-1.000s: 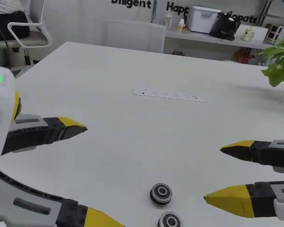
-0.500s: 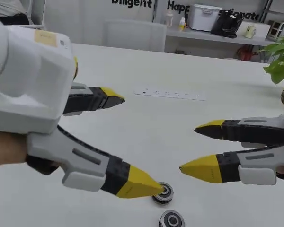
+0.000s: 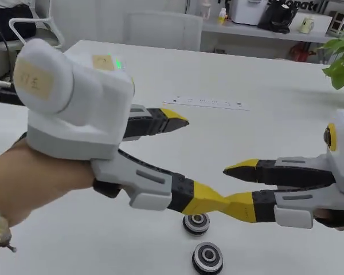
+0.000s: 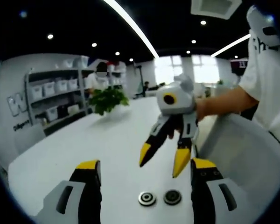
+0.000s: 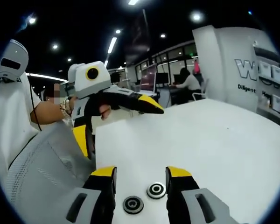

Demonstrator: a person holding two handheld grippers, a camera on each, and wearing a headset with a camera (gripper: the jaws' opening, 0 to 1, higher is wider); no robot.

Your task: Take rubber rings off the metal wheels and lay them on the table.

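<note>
Two small metal wheels with dark rubber rings lie side by side on the white table (image 3: 264, 126), one wheel (image 3: 196, 223) farther from me and the other wheel (image 3: 207, 258) closer. They also appear as a pair between the jaws in both gripper views, first wheel (image 4: 147, 198) (image 5: 156, 190) and second wheel (image 4: 172, 197) (image 5: 133, 204). My left gripper (image 3: 202, 162) hovers open above them, coming from the left. My right gripper (image 3: 226, 186) faces it from the right, open and empty. Their lower jaw tips nearly meet over the wheels.
A white power strip (image 3: 206, 103) lies flat mid-table beyond the grippers. A green plant (image 3: 341, 66) stands at the right edge. A chair (image 3: 160, 28) and a shelf with boxes stand behind the table's far edge.
Both grippers have moved inward toward each other over the wheels; the left one came up and to the right. The wheels have not moved.
</note>
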